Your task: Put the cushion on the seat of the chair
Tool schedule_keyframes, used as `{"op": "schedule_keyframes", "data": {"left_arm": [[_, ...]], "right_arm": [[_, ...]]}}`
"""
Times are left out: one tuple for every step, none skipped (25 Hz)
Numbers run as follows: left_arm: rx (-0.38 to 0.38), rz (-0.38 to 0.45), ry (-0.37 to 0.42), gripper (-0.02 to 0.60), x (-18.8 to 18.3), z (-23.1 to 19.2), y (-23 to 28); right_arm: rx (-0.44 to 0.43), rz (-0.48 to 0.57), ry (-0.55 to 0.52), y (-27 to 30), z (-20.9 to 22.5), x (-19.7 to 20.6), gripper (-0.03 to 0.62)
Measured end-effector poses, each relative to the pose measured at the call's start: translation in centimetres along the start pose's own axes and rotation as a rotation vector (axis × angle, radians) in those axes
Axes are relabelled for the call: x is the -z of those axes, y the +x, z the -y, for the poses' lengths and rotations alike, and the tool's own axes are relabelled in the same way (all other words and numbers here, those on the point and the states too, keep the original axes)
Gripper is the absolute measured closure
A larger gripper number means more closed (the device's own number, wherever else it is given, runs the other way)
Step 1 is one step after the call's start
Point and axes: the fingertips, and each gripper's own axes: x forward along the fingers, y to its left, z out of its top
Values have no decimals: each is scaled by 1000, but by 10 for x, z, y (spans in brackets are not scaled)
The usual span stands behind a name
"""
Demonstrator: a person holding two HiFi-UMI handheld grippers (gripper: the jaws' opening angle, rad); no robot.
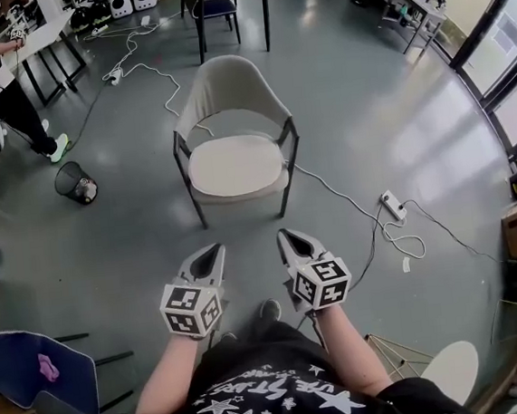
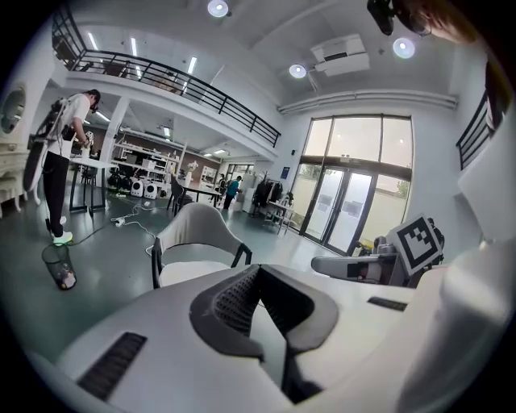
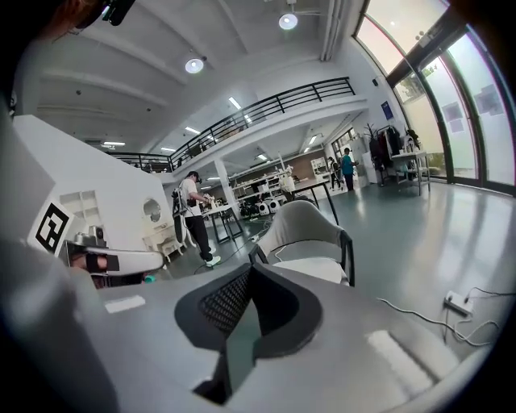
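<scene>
Hanging in front of the chair (image 1: pixel 229 91), two grippers, the left gripper (image 1: pixel 215 251) and right gripper (image 1: pixel 285 237), each have their jaws together on nothing. One cushion (image 1: pixel 234 165) lies on that single chair's seat. It looks loose, so a bump to the frame could slide it off.
</scene>
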Motion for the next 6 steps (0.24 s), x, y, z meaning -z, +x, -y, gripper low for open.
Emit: {"op": "schedule_keyframes", "data": {"left_arm": [[0, 5, 3, 574, 1, -2, -6], [4, 10, 5, 574, 1, -3, -12], [10, 16, 5, 574, 1, -4, -18], [16, 23, 4, 574, 1, -4, -24], [22, 30, 4, 574, 1, -5, -31], [29, 38, 4, 574, 0, -6, -37]], "right_arm": [[10, 1, -3, -4, -4, 2, 591], [17, 4, -7, -8, -10, 4, 591], [22, 8, -13, -11, -16, 5, 591], [23, 13, -22, -14, -23, 6, 591], [24, 18, -32, -17, -31, 6, 591], [24, 23, -43, -20, -39, 7, 591]]}}
